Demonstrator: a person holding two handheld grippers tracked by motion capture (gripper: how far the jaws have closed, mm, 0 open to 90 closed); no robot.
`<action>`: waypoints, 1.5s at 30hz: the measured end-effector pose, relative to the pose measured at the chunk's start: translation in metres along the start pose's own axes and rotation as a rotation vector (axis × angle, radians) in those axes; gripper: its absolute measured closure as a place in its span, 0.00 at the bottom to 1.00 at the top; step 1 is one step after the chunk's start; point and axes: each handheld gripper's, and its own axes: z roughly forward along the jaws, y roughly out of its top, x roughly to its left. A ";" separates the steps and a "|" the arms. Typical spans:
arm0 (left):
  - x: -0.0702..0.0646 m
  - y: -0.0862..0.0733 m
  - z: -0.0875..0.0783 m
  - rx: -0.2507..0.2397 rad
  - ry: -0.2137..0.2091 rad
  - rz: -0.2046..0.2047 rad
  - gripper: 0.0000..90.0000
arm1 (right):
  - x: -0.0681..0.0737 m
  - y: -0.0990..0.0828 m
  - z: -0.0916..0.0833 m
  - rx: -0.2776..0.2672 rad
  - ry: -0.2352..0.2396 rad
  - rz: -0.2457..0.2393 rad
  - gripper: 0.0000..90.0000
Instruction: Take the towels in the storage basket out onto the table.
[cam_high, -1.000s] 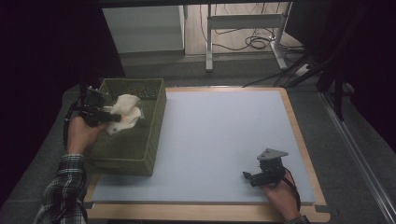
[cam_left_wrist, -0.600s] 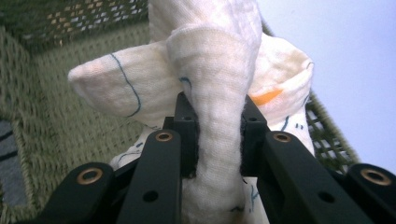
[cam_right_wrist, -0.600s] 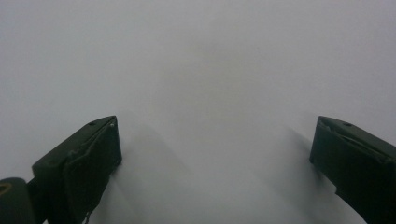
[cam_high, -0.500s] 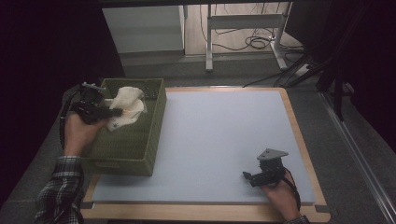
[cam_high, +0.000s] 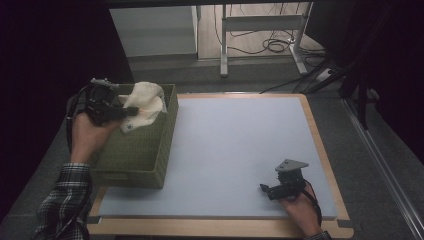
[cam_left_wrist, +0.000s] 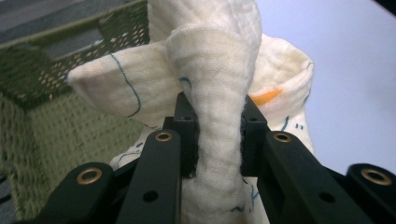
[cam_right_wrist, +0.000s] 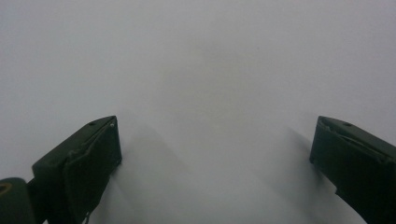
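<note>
High view: the left gripper (cam_high: 121, 113) is held over the green woven basket (cam_high: 145, 155), its jaws clamped on a bunched cream cloth (cam_high: 143, 103) that hangs ahead of and beneath its tip, clear above the basket's floor. In the left gripper view the cloth (cam_left_wrist: 219, 107) rises as a thick fold squeezed between the two black pads, spilling out to both sides of them, with thin blue lines and an orange patch printed on it; the basket's (cam_left_wrist: 56, 93) mesh wall stands behind and to the left of the jaws. The right gripper (cam_high: 266, 189) rests low on the pale blue mat (cam_high: 240, 145), well apart from the cloth, its jaws spread wide with only bare mat (cam_right_wrist: 201, 84) between them.
</note>
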 end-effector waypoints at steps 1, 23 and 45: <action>-0.005 0.005 -0.002 -0.010 -0.004 0.010 0.84 | 0.000 0.000 0.000 0.000 0.000 0.000 0.02; -0.061 0.025 0.044 -0.020 -0.129 0.121 0.83 | 0.000 0.000 0.000 0.000 0.000 -0.002 0.02; -0.132 0.017 0.116 -0.001 -0.249 0.225 0.82 | 0.000 0.000 0.000 0.001 0.001 -0.001 0.02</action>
